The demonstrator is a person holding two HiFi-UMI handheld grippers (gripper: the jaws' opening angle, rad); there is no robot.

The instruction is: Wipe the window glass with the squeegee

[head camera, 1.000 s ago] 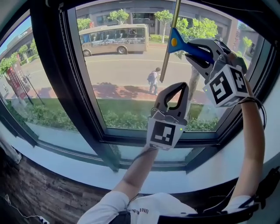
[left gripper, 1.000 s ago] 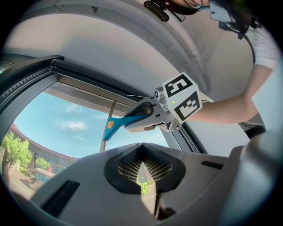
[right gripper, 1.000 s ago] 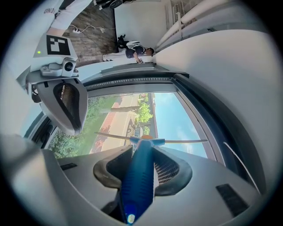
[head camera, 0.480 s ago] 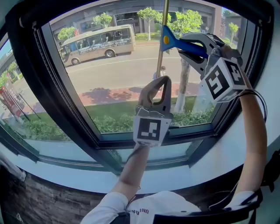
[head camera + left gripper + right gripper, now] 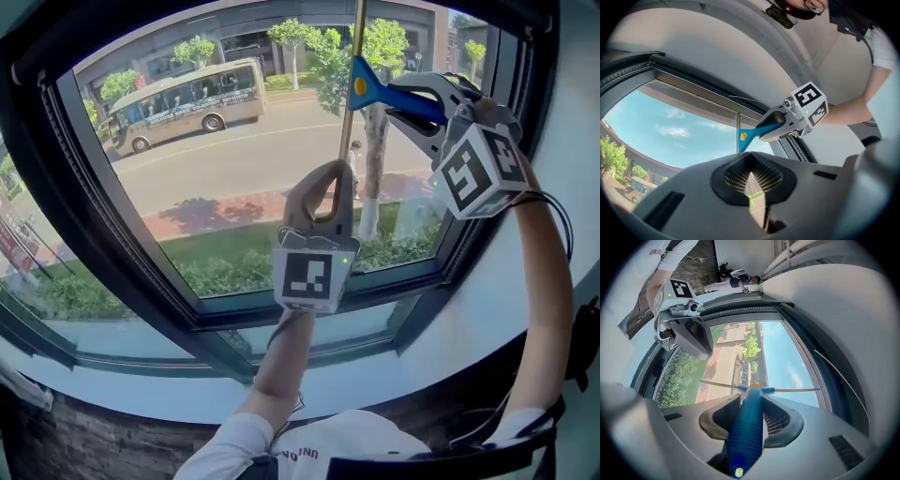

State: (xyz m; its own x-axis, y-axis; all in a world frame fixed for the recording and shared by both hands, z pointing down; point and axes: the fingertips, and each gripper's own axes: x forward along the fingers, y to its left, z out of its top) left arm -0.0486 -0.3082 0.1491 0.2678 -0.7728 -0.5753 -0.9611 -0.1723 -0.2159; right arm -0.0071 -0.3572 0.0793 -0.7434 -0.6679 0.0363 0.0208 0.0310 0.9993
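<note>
Outside the glass (image 5: 234,178) we see a sunlit street, a bus (image 5: 178,98) and trees. A dark frame (image 5: 122,234) borders the pane, with a pale sill (image 5: 141,398) below it. Our right gripper (image 5: 401,101) is raised at the upper right of the pane, its jaws clamped on the blue handle of the squeegee (image 5: 370,89). The squeegee's thin blade stands upright and appears to lie against the glass, running off the top edge of the head view. Our left gripper (image 5: 330,173) is lifted just below and to the left of the squeegee, near the blade but apart from it. Its jaws meet at the tips with nothing between them; only a sliver of daylight shows further back. Both our forearms reach up from the bottom of the head view.
</note>
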